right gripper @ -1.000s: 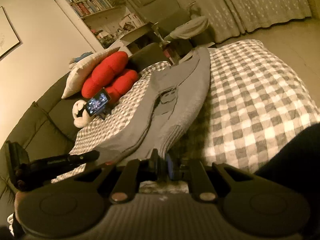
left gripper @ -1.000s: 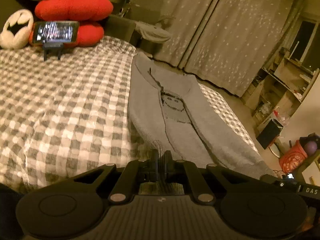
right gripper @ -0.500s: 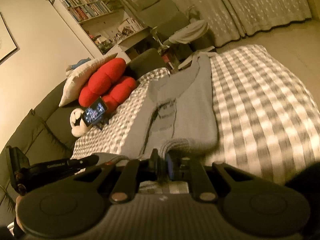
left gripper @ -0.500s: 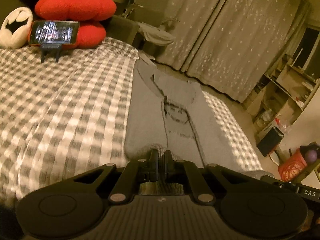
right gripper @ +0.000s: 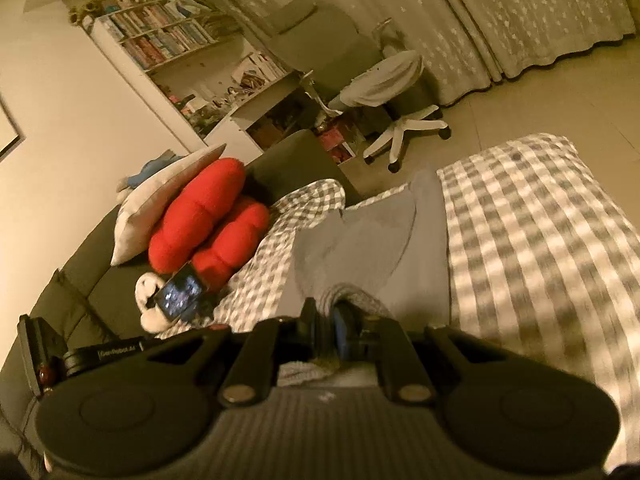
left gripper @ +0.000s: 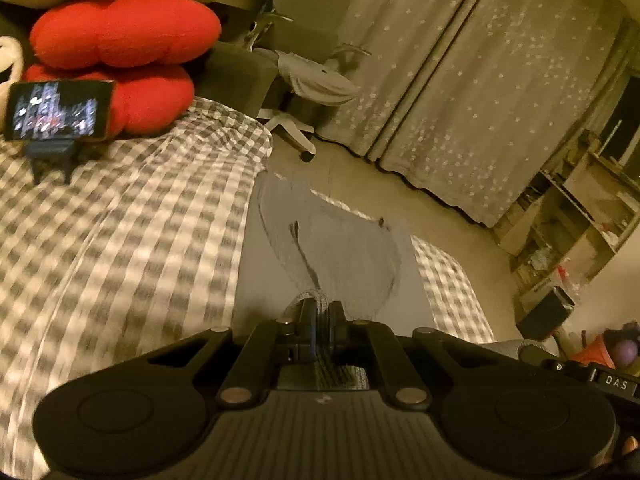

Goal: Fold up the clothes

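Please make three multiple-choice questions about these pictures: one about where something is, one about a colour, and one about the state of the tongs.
1. Where does the phone on its stand sit?
A. on the checked bed cover, in front of the cushions
B. on the floor
C. on the office chair

2. What colour are the two rounded cushions?
A. blue
B. red
C. green

3. How are both tongs?
A. open, away from the cloth
B. one open, one shut
C. both shut on the grey sweater

Answers: 1 A, its stand rests on the checked bed cover. 2 B, plainly red. 3 C, the left tongs and the right tongs each pinch ribbed grey knit.
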